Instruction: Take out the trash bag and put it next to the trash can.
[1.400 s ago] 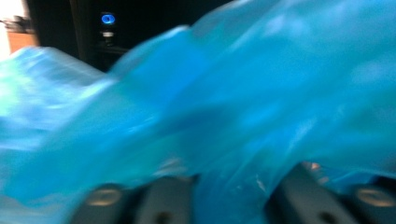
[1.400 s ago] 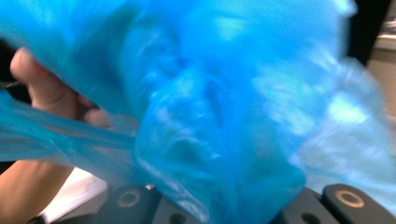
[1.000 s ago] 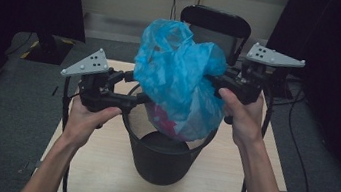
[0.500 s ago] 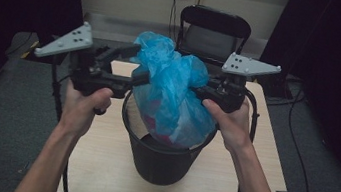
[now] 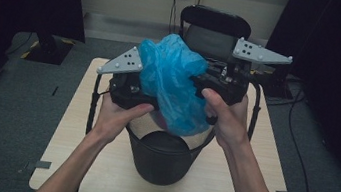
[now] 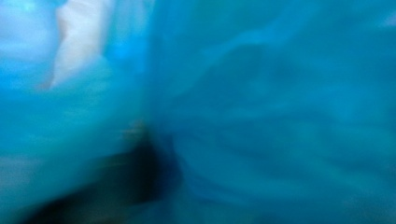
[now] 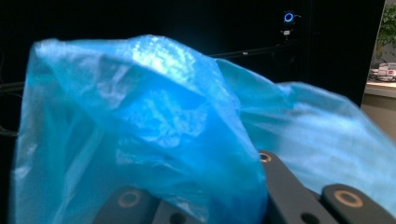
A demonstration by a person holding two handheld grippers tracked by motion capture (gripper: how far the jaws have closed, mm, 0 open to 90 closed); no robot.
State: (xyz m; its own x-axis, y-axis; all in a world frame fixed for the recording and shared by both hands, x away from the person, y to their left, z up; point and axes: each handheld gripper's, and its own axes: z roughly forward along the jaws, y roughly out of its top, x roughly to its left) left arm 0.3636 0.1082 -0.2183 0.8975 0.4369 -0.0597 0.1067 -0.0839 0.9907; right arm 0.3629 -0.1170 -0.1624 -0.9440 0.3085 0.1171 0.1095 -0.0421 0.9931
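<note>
Centre frame, the blue bag [image 5: 172,88] hangs bunched above the black bin [image 5: 160,155], gripped between left gripper [image 5: 150,100] and right gripper [image 5: 195,82]; lining the rim is not yet done

I see a crumpled, translucent blue plastic bag [image 5: 174,84] bunched up in the air, its lower end hanging into the open mouth of a black bin [image 5: 159,156] standing upright on the tabletop [image 5: 73,128].
</note>
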